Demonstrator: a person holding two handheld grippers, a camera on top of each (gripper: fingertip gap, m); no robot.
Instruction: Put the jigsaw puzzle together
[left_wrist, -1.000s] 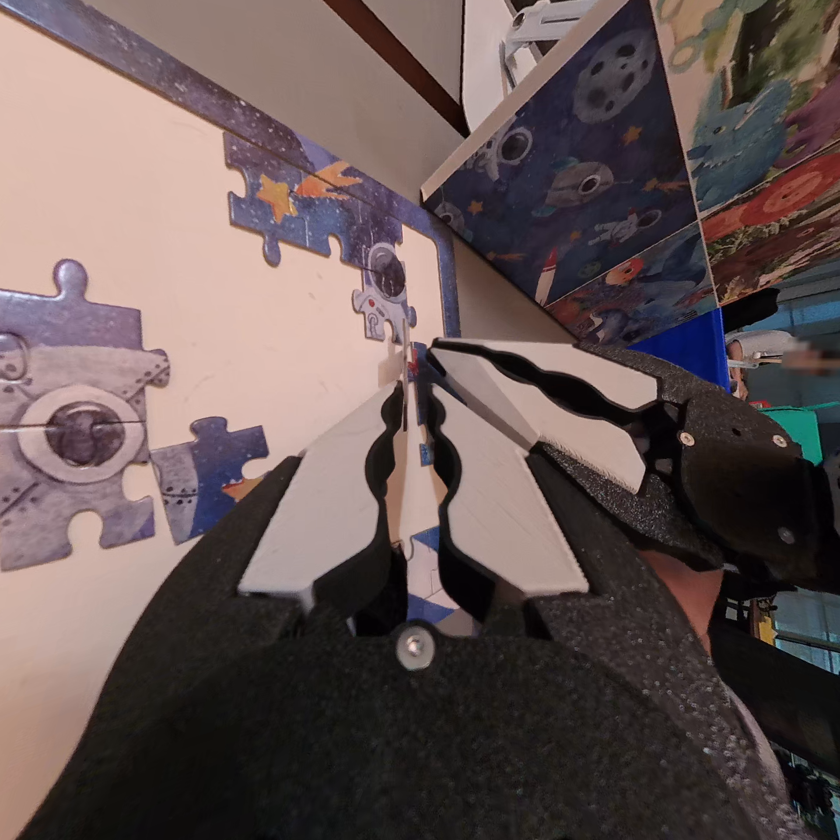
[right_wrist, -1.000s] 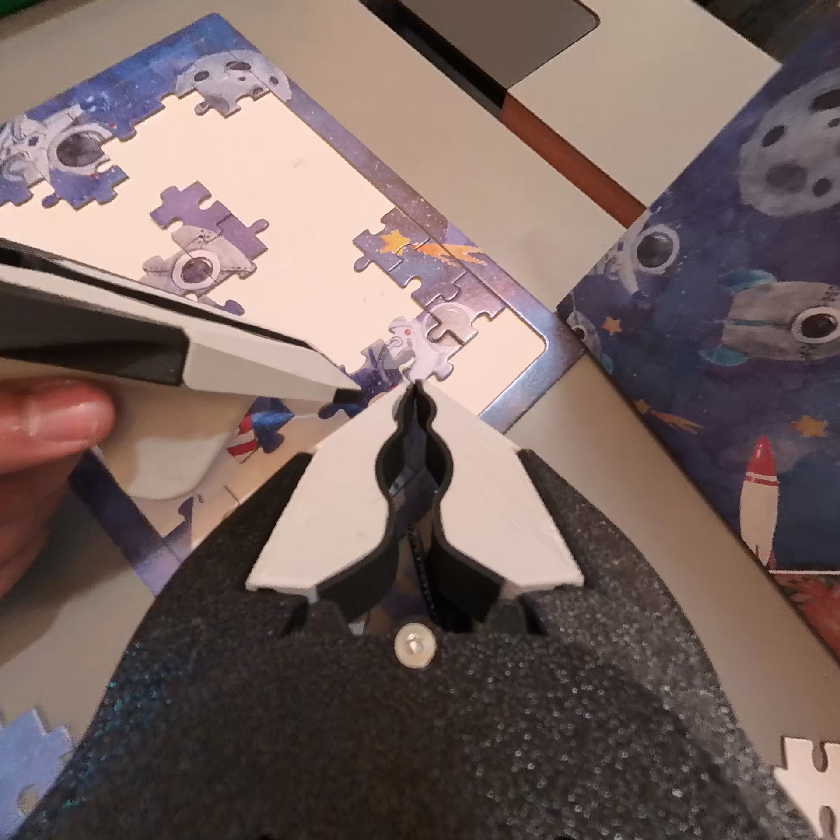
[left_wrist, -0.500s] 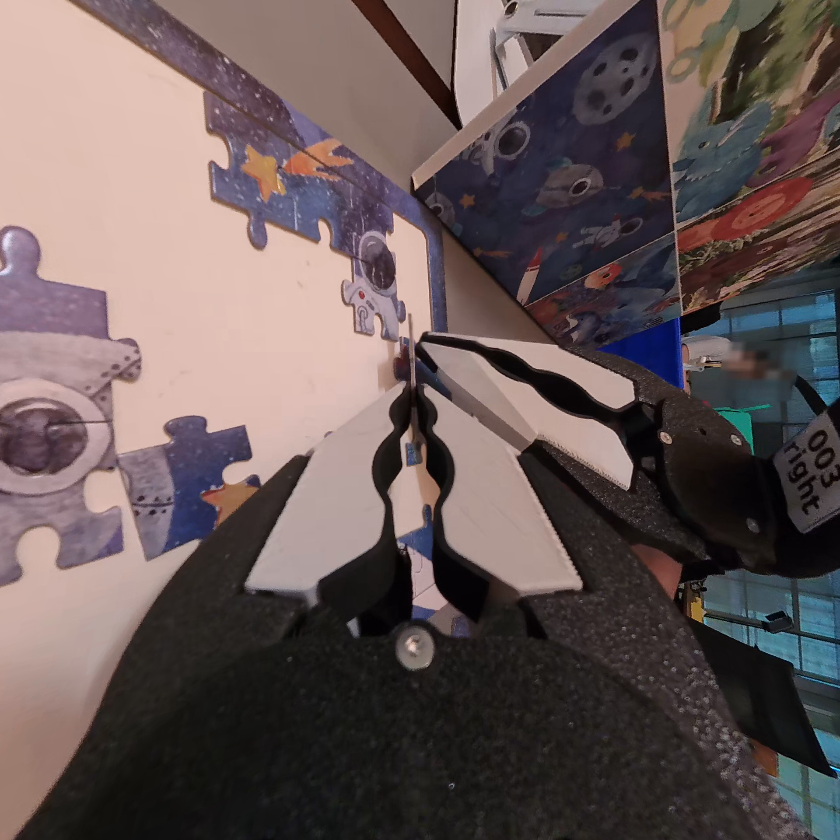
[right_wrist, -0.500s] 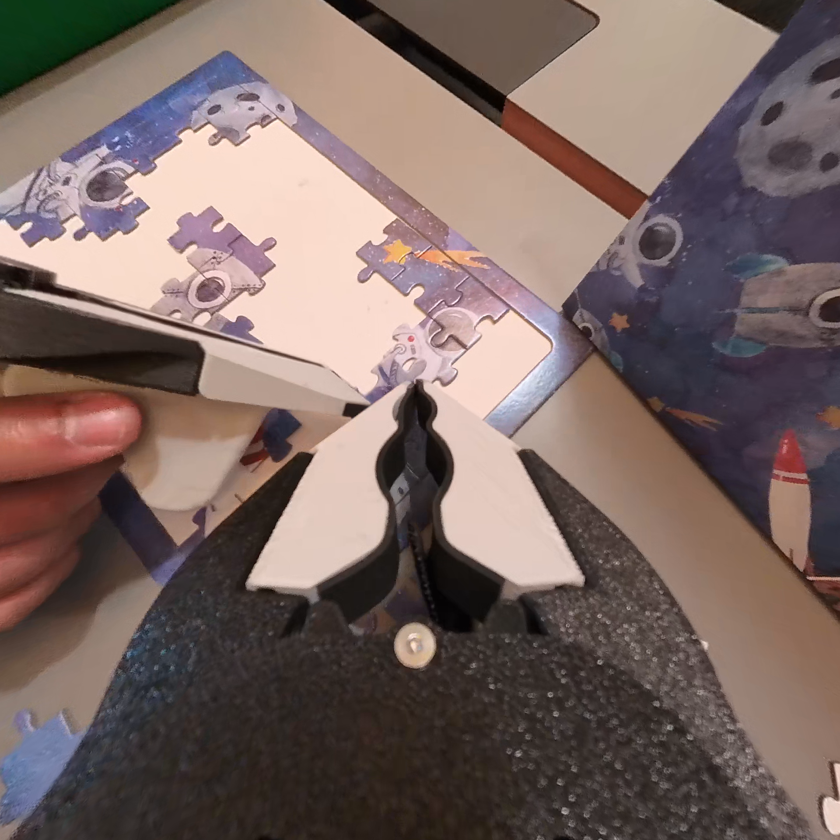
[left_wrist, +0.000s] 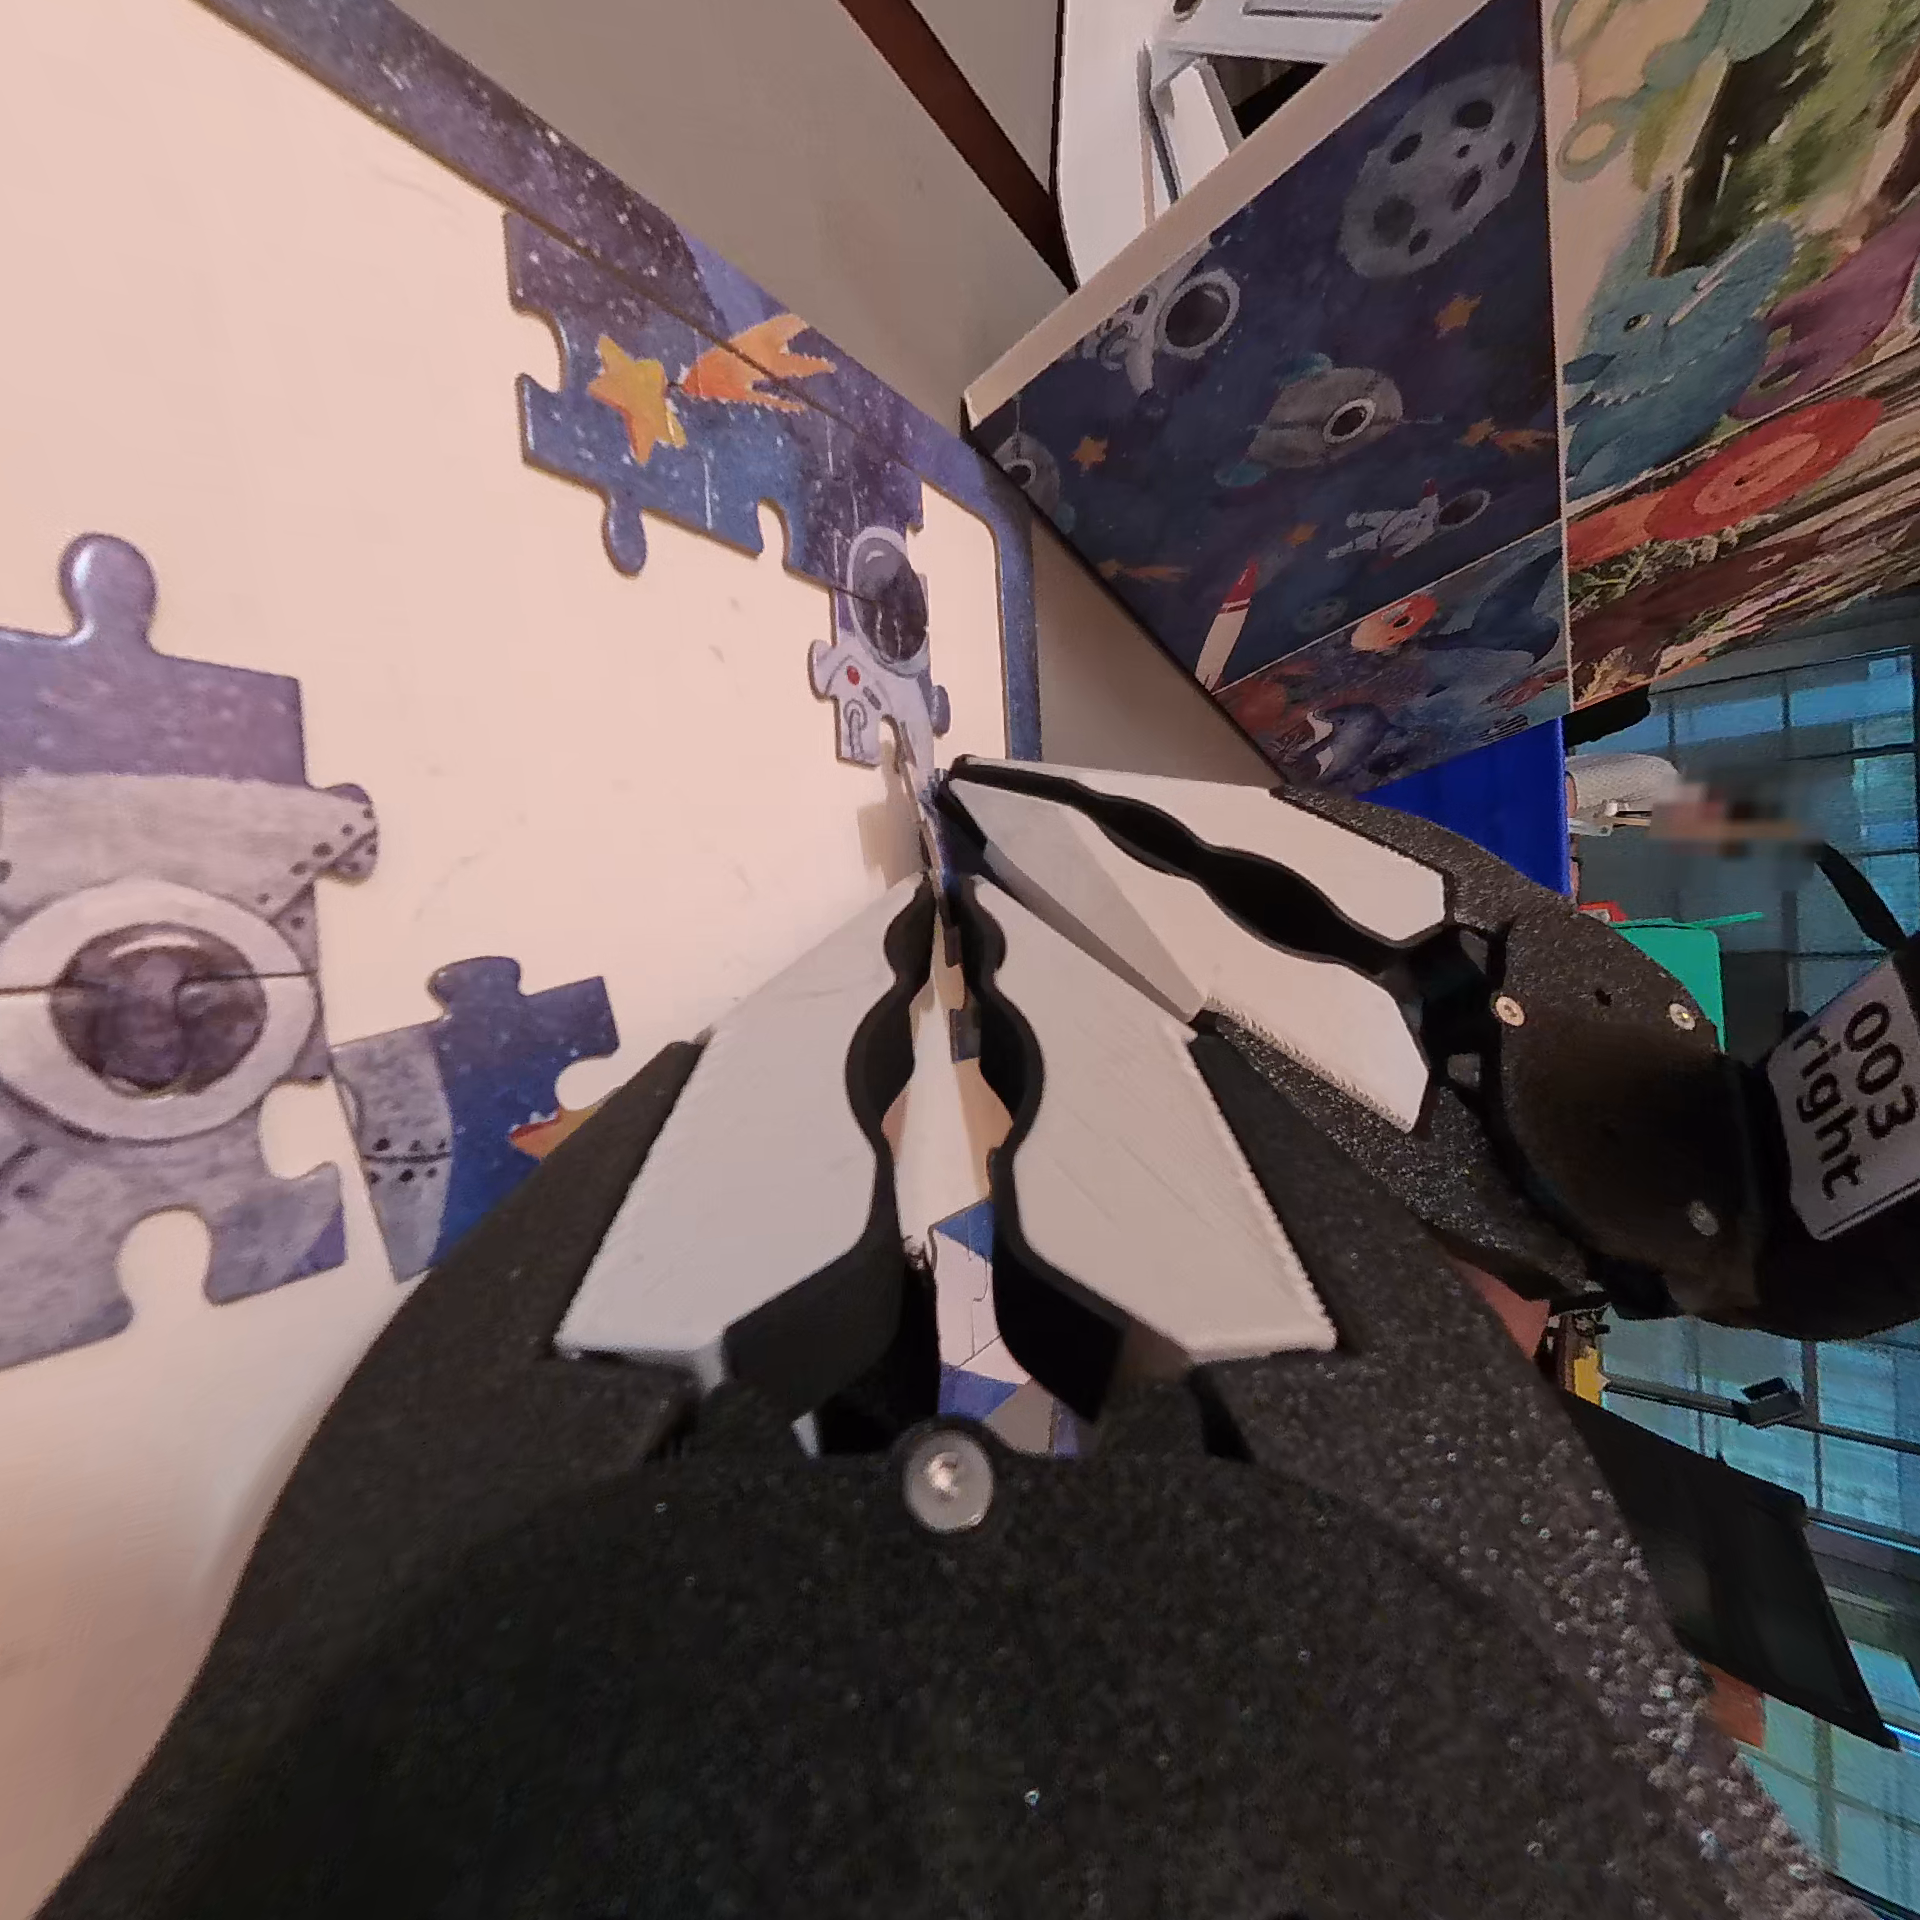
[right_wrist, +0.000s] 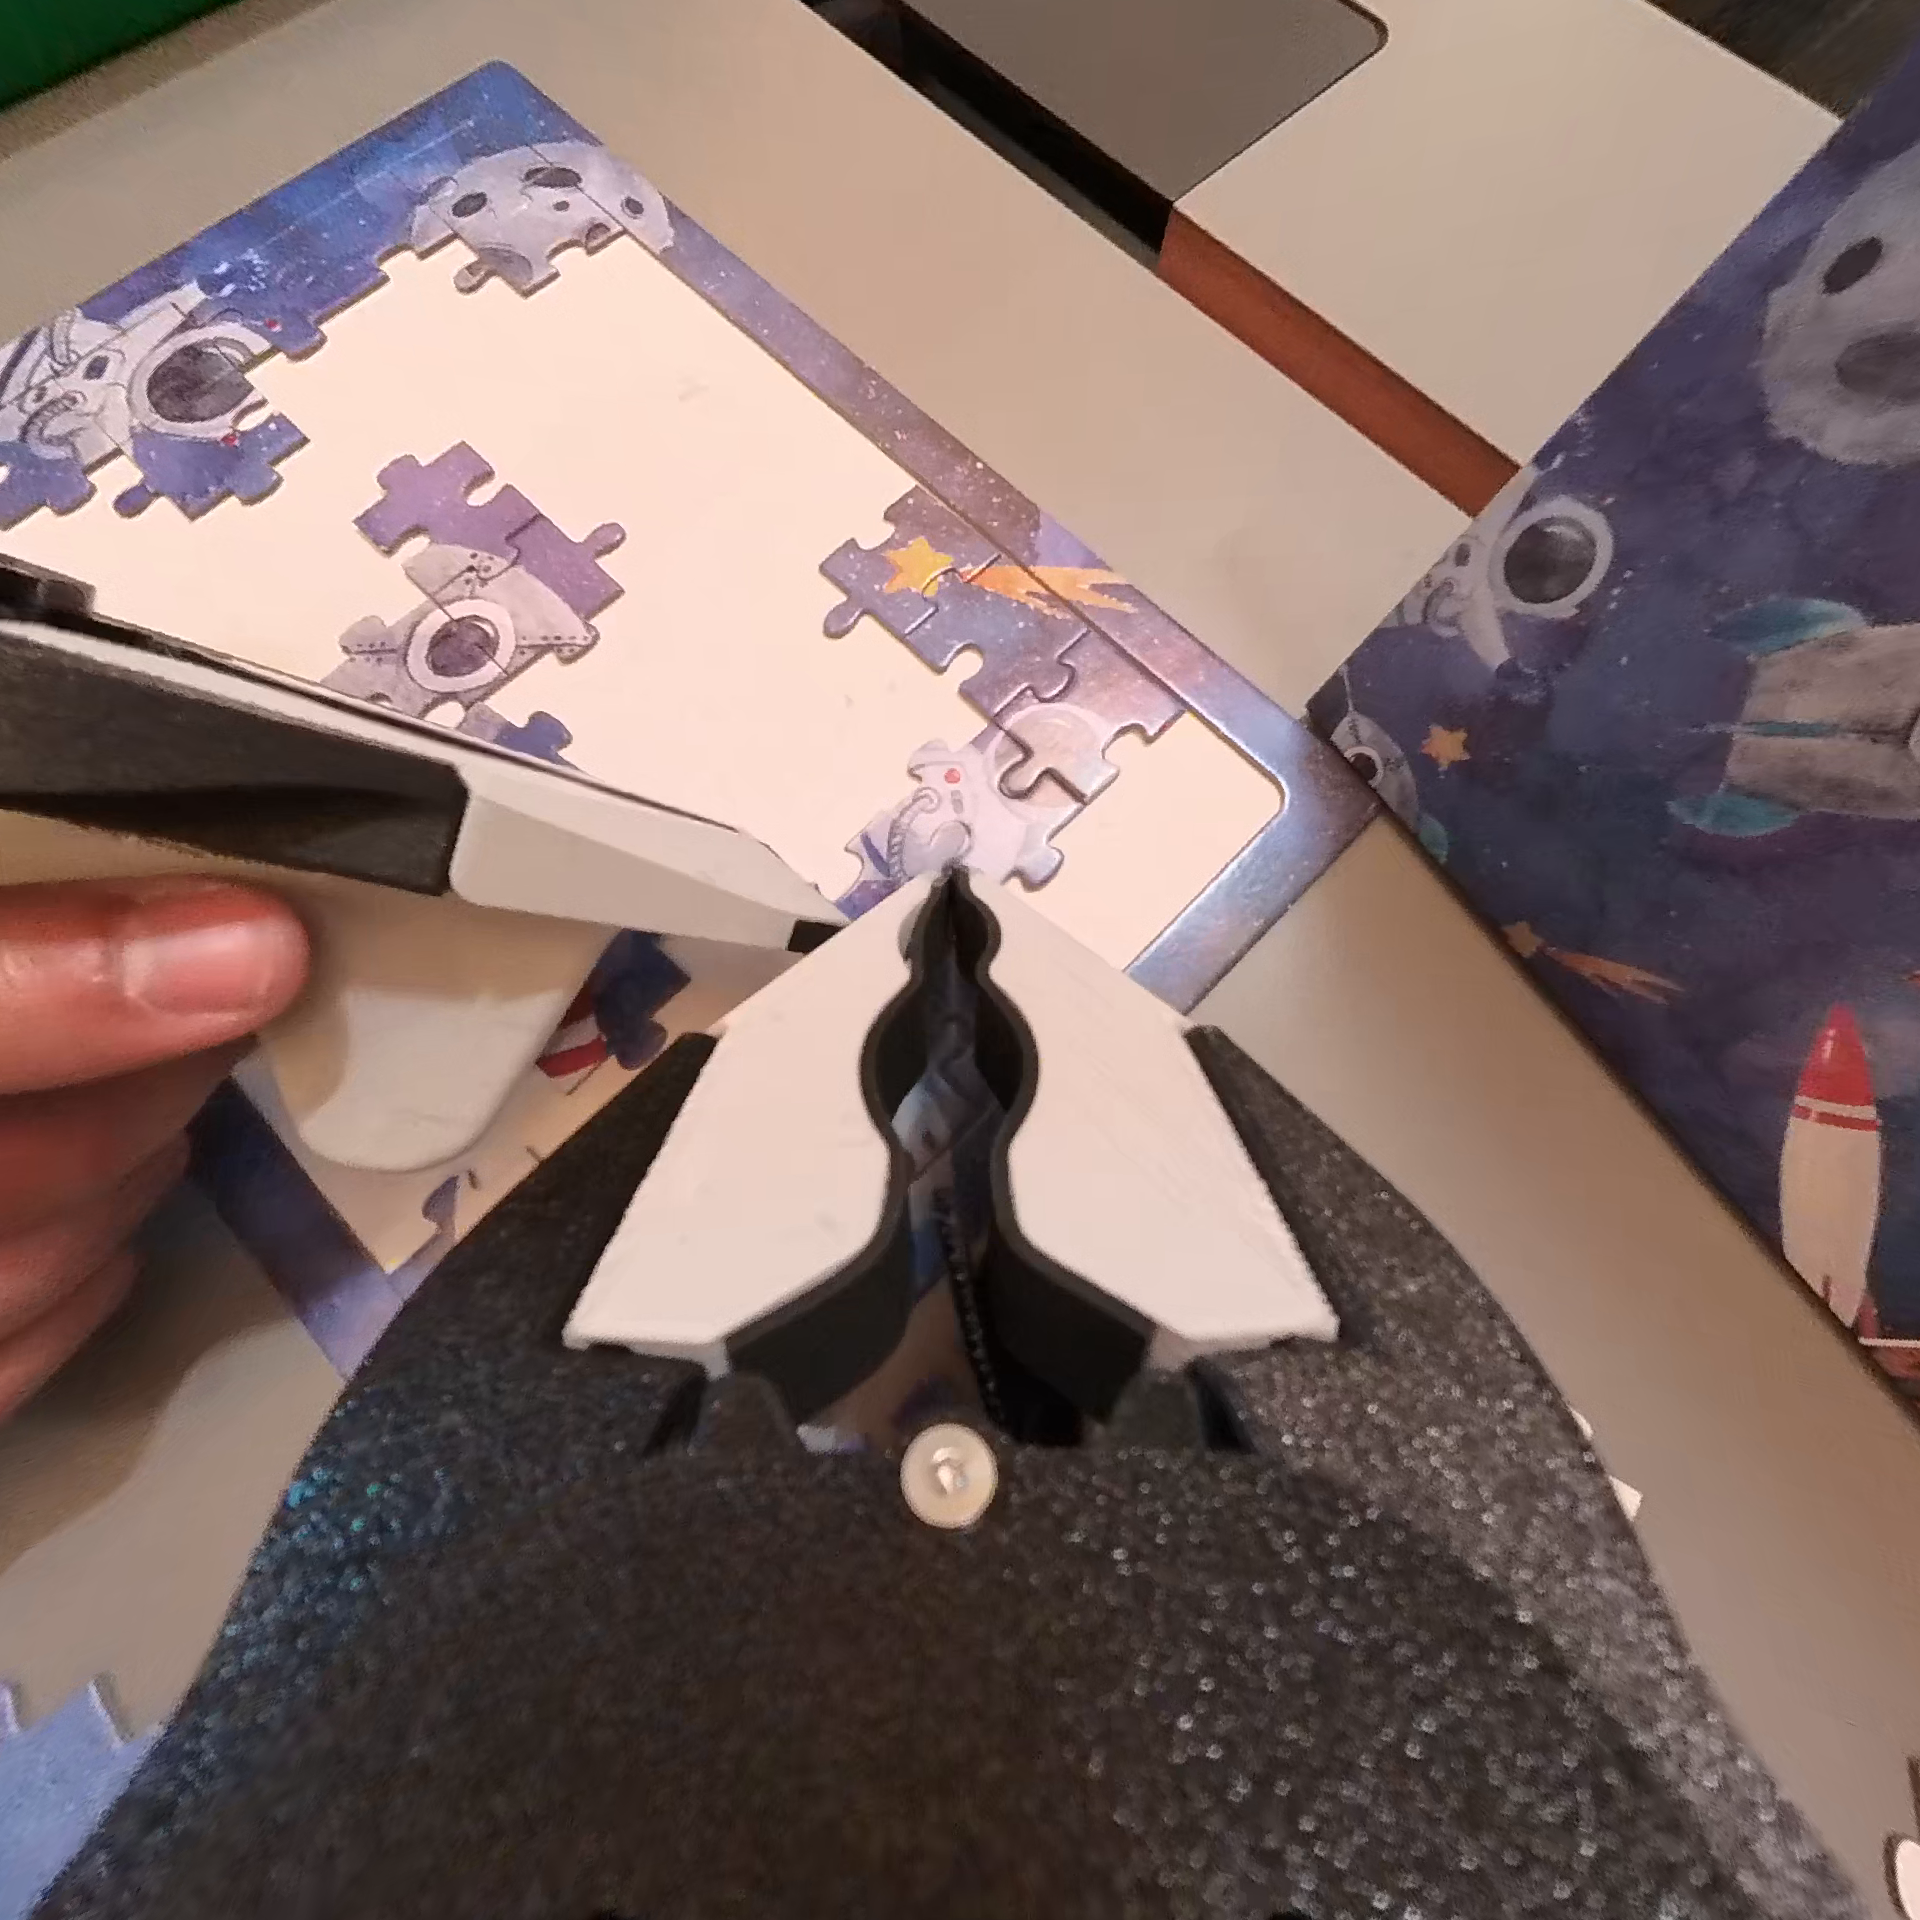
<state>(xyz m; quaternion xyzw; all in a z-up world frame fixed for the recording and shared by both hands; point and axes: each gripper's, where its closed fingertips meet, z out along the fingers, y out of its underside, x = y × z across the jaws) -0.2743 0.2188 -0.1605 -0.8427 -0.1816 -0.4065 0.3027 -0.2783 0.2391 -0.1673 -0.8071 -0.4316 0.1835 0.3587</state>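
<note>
The blue-framed puzzle board (right_wrist: 1226, 748) lies on the table and is partly filled. An astronaut piece (right_wrist: 956, 800) sits near its right corner, also seen in the left wrist view (left_wrist: 878, 644). My left gripper (left_wrist: 940, 894) is turned on its side and shut on a thin puzzle piece (left_wrist: 920, 821), seen edge-on, held against the board just below the astronaut piece. In the right wrist view the left gripper (right_wrist: 805, 930) comes in from the left. My right gripper (right_wrist: 951, 888) is shut, its tips touching the same spot; it also shows in the left wrist view (left_wrist: 961, 774).
A star-and-comet piece group (right_wrist: 935, 582) joins the frame above the astronaut. A grey porthole cluster (right_wrist: 468, 634) lies mid-board. A picture box (right_wrist: 1662, 727) stands to the right. A hand (right_wrist: 135, 987) holds the left gripper. A loose piece (right_wrist: 52, 1745) lies at the near left. The tips of both grippers are at nearly the same place.
Both grippers stay shut and together just below the astronaut piece. The left view has shifted slightly, so more of the right gripper's body shows.
</note>
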